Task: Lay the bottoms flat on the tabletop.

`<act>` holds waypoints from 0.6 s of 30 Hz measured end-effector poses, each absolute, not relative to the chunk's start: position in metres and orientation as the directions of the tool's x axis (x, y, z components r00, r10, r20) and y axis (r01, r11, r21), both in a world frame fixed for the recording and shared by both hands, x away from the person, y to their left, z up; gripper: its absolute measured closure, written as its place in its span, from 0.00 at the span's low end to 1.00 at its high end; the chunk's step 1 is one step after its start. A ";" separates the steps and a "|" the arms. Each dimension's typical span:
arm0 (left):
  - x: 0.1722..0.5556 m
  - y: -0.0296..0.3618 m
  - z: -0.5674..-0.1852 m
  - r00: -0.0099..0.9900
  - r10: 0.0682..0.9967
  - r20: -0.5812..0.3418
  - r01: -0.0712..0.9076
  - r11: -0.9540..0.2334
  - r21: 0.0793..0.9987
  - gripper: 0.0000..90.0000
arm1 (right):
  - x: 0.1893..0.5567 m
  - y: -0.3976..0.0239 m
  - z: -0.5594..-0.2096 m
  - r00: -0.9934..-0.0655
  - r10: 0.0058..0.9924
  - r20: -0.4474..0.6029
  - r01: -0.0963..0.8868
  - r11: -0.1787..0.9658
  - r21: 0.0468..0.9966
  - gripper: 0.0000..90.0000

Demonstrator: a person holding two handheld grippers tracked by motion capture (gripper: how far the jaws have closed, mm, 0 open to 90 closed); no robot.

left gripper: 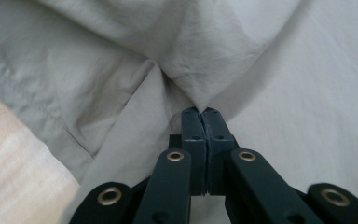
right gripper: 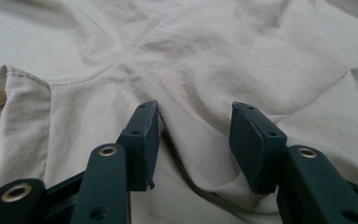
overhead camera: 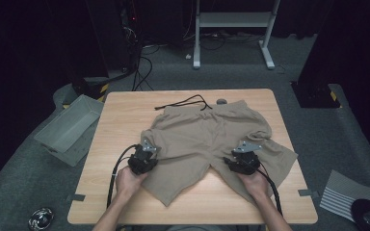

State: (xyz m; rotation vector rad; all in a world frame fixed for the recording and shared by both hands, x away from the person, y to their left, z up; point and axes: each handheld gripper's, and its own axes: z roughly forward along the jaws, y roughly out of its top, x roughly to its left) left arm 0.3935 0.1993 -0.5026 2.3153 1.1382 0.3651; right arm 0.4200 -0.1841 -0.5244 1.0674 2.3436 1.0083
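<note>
Beige shorts (overhead camera: 207, 139) lie spread on the wooden table (overhead camera: 125, 110), waistband at the far side, with a black drawstring (overhead camera: 185, 102) trailing beyond it. My left gripper (overhead camera: 149, 156) sits at the left leg's edge. In the left gripper view, my left gripper (left gripper: 204, 112) is shut on a pinched fold of the shorts (left gripper: 205, 46), which rises from the tips. My right gripper (overhead camera: 239, 156) rests on the right leg. In the right gripper view, my right gripper (right gripper: 193, 126) stands open, with a low ridge of the shorts (right gripper: 205, 56) between its pads (right gripper: 247, 140).
A grey bin (overhead camera: 70, 127) sits on the floor left of the table. A white table frame (overhead camera: 233, 29) stands at the back. On the floor lie a striped cloth (overhead camera: 347, 195) at the right and a shiny round object (overhead camera: 41, 217) at the bottom left.
</note>
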 end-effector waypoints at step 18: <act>0.433 0.187 -0.506 0.547 0.836 -0.053 0.687 -0.412 0.599 0.90 | 0.420 -0.184 -0.524 -0.640 0.767 -0.046 0.496 0.458 0.738 0.57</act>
